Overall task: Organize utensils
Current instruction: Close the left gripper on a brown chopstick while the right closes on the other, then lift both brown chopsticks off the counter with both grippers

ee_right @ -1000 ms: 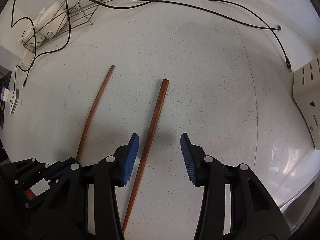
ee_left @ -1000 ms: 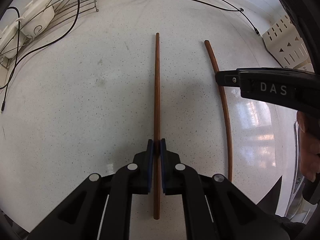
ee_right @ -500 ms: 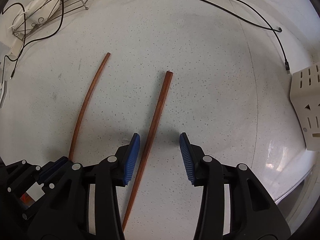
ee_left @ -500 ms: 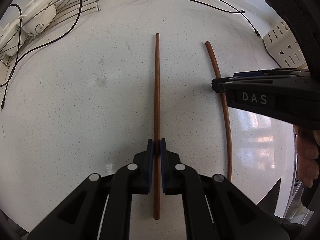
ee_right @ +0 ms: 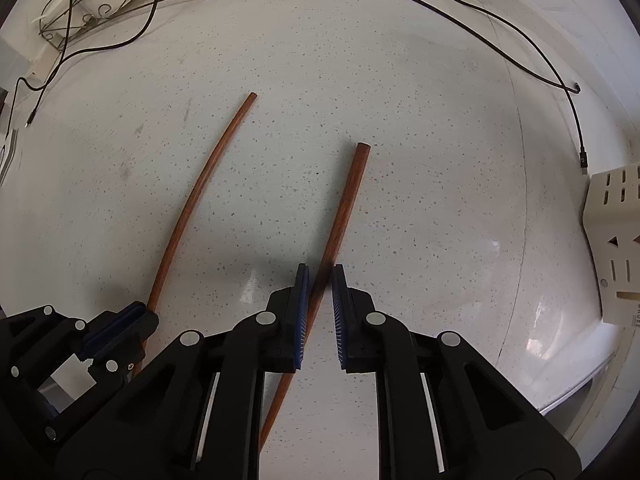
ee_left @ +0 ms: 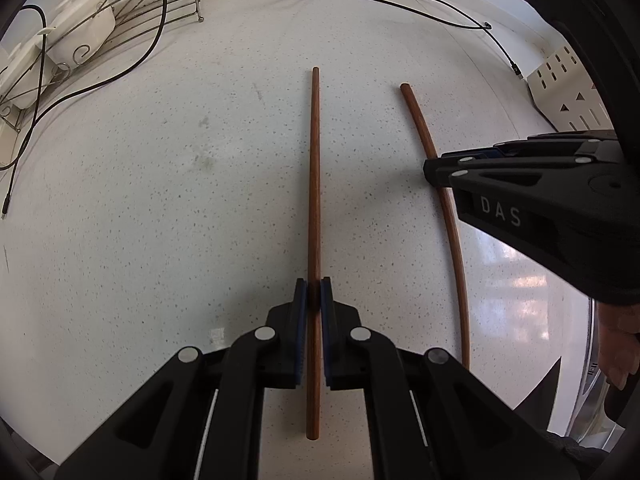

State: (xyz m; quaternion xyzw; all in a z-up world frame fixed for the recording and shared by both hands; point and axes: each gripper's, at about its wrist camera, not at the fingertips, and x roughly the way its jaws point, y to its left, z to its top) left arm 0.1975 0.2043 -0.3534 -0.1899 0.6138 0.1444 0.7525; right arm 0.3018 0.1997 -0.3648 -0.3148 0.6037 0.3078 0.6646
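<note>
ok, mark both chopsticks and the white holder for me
left chopstick (ee_left: 315, 184), left wrist view, mid-shaft ahead of the jaws
right chopstick (ee_right: 347, 204), right wrist view, shaft above the jaws
white holder (ee_right: 614, 216), right wrist view, slotted side wall

2 chopsticks (ee_left: 314, 184) (ee_left: 451, 216) lie side by side on counter (ee_left: 160, 220).

Utensil holder (ee_right: 616, 248) cut off rightward

Home kitchen: speckled countertop (ee_left: 160, 208), wire dish rack (ee_left: 120, 12) holding bowls (ee_left: 86, 34).
</note>
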